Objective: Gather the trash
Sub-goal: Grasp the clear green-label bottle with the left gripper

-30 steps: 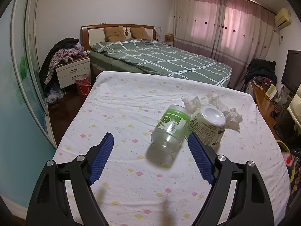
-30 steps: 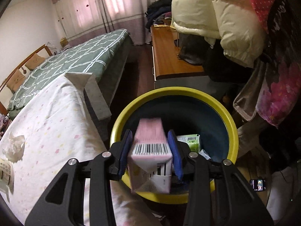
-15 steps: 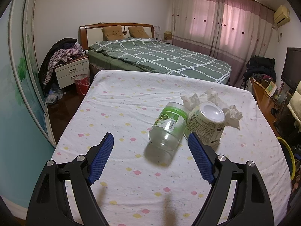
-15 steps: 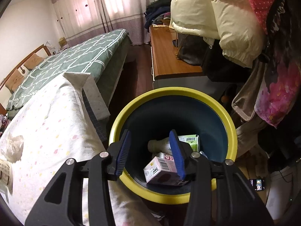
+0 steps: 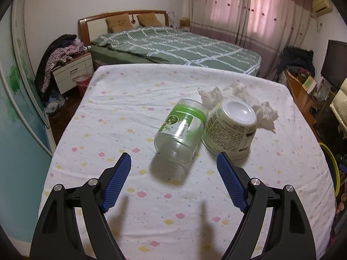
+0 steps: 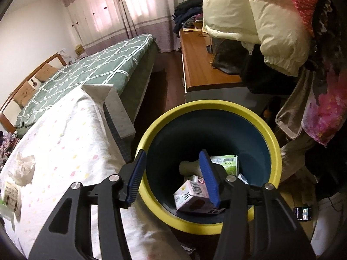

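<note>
Lying in the yellow-rimmed bin [image 6: 273,139]: pink carton [image 6: 190,197], released. Hanging over it, right gripper [image 6: 173,158] opening, empty. Lying on the sheet [image 5: 121,108], touching: clear jar [image 5: 180,133], white can [image 5: 229,130]. Hovering near them, left gripper [image 5: 173,162] spread wide, empty.

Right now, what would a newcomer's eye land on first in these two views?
Probably the round yellow-rimmed dark blue bin beside the table, with a pink-and-white carton lying inside, below the opening, empty right tongs. Next, the clear plastic jar with a green label on its side against a white printed tub, just ahead of the open left tongs.
</note>
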`<state>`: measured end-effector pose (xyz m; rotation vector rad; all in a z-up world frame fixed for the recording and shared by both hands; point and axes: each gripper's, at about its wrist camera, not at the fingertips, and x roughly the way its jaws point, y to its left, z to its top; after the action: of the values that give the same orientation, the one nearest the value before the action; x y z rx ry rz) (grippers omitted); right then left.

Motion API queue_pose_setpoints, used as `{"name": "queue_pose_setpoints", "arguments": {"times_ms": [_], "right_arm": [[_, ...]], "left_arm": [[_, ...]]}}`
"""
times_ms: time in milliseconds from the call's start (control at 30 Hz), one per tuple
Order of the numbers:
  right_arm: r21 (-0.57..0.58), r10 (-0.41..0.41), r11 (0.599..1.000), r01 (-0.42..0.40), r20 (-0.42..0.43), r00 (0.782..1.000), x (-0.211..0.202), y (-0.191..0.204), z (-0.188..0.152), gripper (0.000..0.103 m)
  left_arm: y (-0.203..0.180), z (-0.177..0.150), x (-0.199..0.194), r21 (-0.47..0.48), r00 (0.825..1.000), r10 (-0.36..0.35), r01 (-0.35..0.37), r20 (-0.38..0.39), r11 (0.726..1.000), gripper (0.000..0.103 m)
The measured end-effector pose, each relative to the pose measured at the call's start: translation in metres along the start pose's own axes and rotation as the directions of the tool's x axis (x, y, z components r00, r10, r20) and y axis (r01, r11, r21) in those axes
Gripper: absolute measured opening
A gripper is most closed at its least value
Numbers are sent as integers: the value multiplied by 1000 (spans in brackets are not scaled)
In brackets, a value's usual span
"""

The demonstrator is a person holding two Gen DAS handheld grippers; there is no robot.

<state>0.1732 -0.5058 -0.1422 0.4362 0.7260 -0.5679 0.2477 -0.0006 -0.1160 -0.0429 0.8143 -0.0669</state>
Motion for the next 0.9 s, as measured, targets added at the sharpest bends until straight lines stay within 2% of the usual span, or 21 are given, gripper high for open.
{"name": "queue_pose_setpoints", "arguments": {"times_ms": [167, 267, 333, 433, 567, 633, 700, 900], "right_arm": [[5, 19, 1000, -19, -3, 1000, 0, -1, -1, 49], [6, 25, 1000, -25, -5, 1000, 0, -2, -1, 49], [5, 27, 1000, -27, -5, 1000, -1, -1, -1, 50], [-1, 27, 1000, -27, -10, 1000, 0, 0, -1, 50], [-7, 25, 1000, -25, -15, 1000, 1, 3, -1, 51], [-7, 25, 1000, -26, -18, 1000, 2, 3, -1, 51], [-8, 25, 1000, -25, -21, 999, 2, 3, -1, 51], [-12, 29, 1000, -29, -20, 999, 2, 4, -2, 52]], "left_arm": [[-3, 14, 15, 47, 999, -5, 7, -32, 999, 78], [-2, 22, 26, 61, 999, -5, 8, -50, 998, 73], [1, 26, 37, 52, 997, -24, 28, -77, 998, 69], [3, 30, 50, 54, 993, -51, 57, -109, 997, 68], [-2, 34, 59, 90, 992, -61, 71, -108, 993, 66], [-3, 35, 63, 98, 992, -65, 76, -112, 992, 58], [-4, 36, 66, 97, 990, -77, 89, -118, 991, 56], [-7, 35, 59, 103, 992, -73, 84, -104, 991, 55]]}}
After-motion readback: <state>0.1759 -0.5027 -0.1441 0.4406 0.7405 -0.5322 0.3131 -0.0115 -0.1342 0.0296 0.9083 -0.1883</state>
